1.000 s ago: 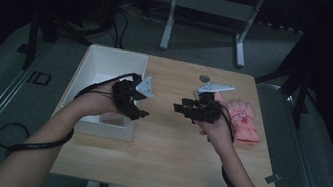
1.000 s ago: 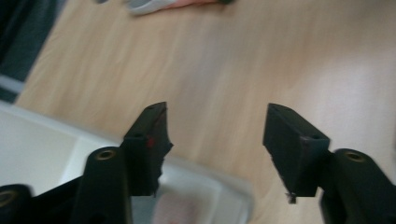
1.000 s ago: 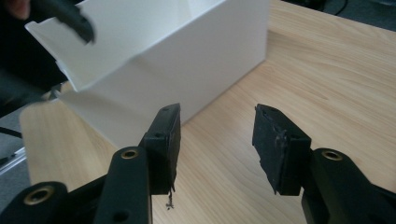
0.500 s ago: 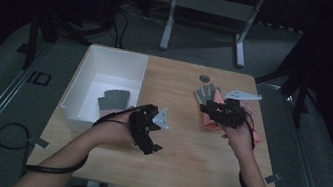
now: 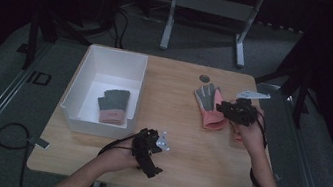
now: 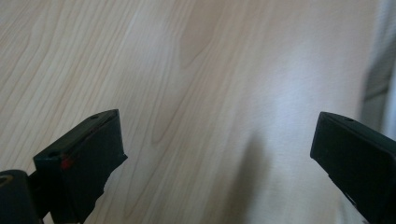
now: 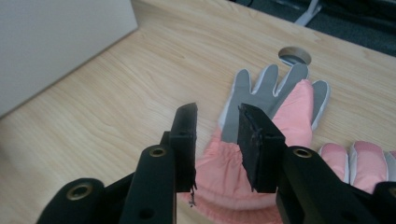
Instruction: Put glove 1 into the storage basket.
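- The light wooden table [image 5: 182,141] is the biggest thing here, with a small round hole [image 5: 205,78] near its far edge.
- A white plastic bin [image 5: 88,71] sits on the left part of the table. A folded grey and pink glove [image 5: 113,106] lies on its floor.
- A pink glove with a grey palm [image 5: 209,105] lies flat on the right part of the table, fingers pointing to the far edge and the round hole. In the right gripper view, a second pink glove [image 7: 369,163] lies just beside it.
- The right gripper [image 5: 227,109] is held low over the cuff end of the pink and grey glove. In the right gripper view its jaws are a little way apart, with the pink cuff showing between them. They do not pinch it.
- The left gripper [image 5: 150,168] is near the front edge of the table, close to the bin's near corner. In the left gripper view its jaws are wide apart over bare wood.
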The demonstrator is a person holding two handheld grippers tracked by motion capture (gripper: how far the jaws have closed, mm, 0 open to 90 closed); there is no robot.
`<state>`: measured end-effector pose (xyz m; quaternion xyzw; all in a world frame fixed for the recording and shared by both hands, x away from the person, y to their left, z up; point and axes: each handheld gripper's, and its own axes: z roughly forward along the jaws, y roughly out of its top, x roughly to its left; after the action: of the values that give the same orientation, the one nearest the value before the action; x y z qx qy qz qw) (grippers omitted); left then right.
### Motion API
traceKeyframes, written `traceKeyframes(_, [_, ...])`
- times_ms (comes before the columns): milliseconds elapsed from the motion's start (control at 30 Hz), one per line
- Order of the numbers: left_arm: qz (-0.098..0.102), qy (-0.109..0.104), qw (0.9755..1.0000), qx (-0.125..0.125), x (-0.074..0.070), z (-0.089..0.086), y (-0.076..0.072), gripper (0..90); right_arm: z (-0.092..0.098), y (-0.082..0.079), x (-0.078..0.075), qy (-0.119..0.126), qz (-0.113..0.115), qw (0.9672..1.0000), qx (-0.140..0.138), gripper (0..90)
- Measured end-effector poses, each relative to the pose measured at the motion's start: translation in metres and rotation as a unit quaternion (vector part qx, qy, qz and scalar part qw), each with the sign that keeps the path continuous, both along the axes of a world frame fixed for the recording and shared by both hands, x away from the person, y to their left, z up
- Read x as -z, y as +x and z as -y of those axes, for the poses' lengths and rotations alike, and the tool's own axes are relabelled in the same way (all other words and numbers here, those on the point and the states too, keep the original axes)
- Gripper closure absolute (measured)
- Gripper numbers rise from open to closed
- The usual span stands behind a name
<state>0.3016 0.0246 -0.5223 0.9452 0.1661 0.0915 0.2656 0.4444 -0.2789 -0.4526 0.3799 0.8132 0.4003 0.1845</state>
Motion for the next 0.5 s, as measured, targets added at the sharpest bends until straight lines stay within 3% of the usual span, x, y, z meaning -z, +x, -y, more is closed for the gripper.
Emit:
traceKeyframes(100, [0.015,-0.017,0.9995,-0.021,0.01,0.0,-0.004,2.3,-0.004,0.013,0.006,-0.011,-0.008,0.9999,0.004,68.9])
traceKeyframes(300, [0.007,-0.048,0.9976,-0.05,0.025,-0.001,-0.01,2.1,-0.014,0.037,0.023,-0.018,-0.028,0.9993,0.018,69.8])
traceKeyframes(367, [0.011,-0.054,0.9963,-0.066,0.029,-0.005,-0.016,1.6,-0.022,0.054,0.032,-0.044,-0.037,0.9981,0.021,69.8])
traceKeyframes(400, [0.014,-0.068,0.9952,-0.07,0.03,-0.004,-0.02,1.5,-0.023,0.056,0.033,-0.048,-0.036,0.9979,0.021,69.7])
traceKeyframes(467, [0.014,-0.071,0.9949,-0.07,0.03,-0.004,-0.022,0.6,-0.026,0.061,0.036,-0.059,-0.035,0.9974,0.02,69.1])
traceKeyframes(500, [0.018,-0.079,0.9933,-0.082,0.031,-0.004,-0.026,0.5,-0.03,0.068,0.041,-0.077,-0.036,0.9962,0.02,67.5])
